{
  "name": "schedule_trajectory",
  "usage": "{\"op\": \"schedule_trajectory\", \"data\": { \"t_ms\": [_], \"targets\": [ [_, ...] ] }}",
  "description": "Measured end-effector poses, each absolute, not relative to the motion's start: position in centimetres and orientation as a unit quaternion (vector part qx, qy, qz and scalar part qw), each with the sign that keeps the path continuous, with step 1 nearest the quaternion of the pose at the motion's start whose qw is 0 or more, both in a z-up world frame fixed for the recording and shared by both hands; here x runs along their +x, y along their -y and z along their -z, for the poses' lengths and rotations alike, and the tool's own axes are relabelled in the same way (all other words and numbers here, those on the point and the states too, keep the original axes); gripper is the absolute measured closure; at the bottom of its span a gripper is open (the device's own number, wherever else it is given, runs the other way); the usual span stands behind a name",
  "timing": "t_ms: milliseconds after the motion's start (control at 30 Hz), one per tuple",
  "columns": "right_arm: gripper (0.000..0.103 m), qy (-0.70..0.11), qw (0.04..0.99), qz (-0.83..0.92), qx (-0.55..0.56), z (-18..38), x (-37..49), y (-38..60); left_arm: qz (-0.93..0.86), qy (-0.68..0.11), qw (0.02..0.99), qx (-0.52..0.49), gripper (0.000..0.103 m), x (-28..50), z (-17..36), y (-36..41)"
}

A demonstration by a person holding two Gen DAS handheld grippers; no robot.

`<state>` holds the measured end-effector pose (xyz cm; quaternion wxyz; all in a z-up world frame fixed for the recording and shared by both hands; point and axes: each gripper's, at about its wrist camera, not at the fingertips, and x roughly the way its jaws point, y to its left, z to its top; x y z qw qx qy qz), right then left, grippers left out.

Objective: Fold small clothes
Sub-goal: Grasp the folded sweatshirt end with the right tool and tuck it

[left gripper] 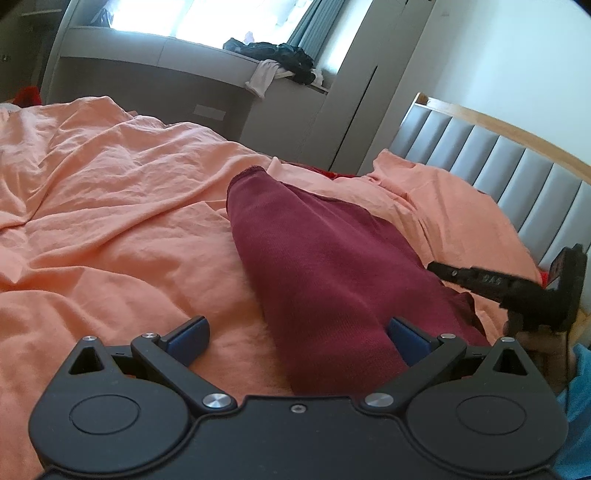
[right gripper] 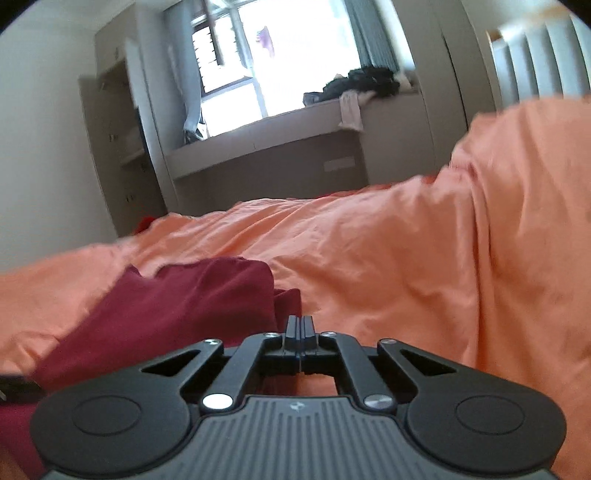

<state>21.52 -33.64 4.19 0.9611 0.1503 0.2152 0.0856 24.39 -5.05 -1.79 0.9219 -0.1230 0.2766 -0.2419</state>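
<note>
So the dark red knit garment (left gripper: pixel 332 266) lies on the wrinkled orange bedsheet (left gripper: pixel 110 206), long axis running away from both tools. Left gripper (left gripper: pixel 295 332) gapes wide over its near end; right gripper (right gripper: pixel 300 326) is pinched closed beside its edge, can't tell if it caught cloth.

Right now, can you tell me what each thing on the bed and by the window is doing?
Left gripper: jaws open, the dark red garment lies between them.
Right gripper: jaws shut; whether they pinch cloth, I cannot tell.
Dark red garment: lying long and partly folded on the bed.
Orange bedsheet: spread out, wrinkled.
Dark clothes pile: heaped on the window ledge, unfolded.
Pale cloth: hanging over the ledge's edge.
Curtain: pulled aside.
</note>
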Motion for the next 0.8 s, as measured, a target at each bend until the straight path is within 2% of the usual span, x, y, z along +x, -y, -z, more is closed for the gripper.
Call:
{"op": "schedule_trajectory", "data": {
  "t_ms": [33,67,100,167,300,400,433,500,533,600,800],
  "targets": [
    [0.095,-0.211,0.959,-0.092,0.166,-4.2,21.3,33.9,0.24,-0.277,0.922,-0.123,0.0,24.4,1.8,5.1],
    [0.081,-0.208,0.956,-0.101,0.179,-4.3,21.4,34.4,0.238,-0.277,0.923,-0.123,0.0,24.4,1.8,5.2],
    [0.062,-0.202,0.954,-0.109,0.192,-4.4,21.3,34.5,0.238,-0.277,0.923,-0.124,0.0,24.3,1.9,5.2],
    [0.045,-0.197,0.949,-0.123,0.212,-4.5,21.6,34.6,0.237,-0.277,0.923,-0.124,0.0,24.3,1.9,5.1],
    [0.04,-0.206,0.944,-0.139,0.216,-4.4,22.4,33.9,0.237,-0.277,0.923,-0.124,0.0,24.3,1.9,5.1],
    [0.043,-0.215,0.944,-0.139,0.208,-4.0,23.0,33.4,0.237,-0.276,0.923,-0.124,0.0,24.3,1.9,5.2],
    [0.051,-0.218,0.944,-0.14,0.204,-3.9,23.1,33.2,0.237,-0.277,0.923,-0.124,0.0,24.3,1.9,5.2],
    [0.084,-0.221,0.944,-0.143,0.198,-3.9,23.0,32.9,0.236,-0.276,0.923,-0.124,0.0,24.3,2.0,5.2],
    [0.092,-0.224,0.944,-0.145,0.193,-3.9,23.0,32.7,0.237,-0.276,0.923,-0.124,0.0,24.3,2.0,5.2],
    [0.096,-0.225,0.949,-0.14,0.173,-4.1,22.8,32.3,0.236,-0.276,0.923,-0.124,0.0,24.3,1.9,5.2],
    [0.097,-0.221,0.956,-0.13,0.146,-4.9,21.6,32.4,0.237,-0.275,0.924,-0.122,0.0,24.3,2.0,5.3]
  ]
}}
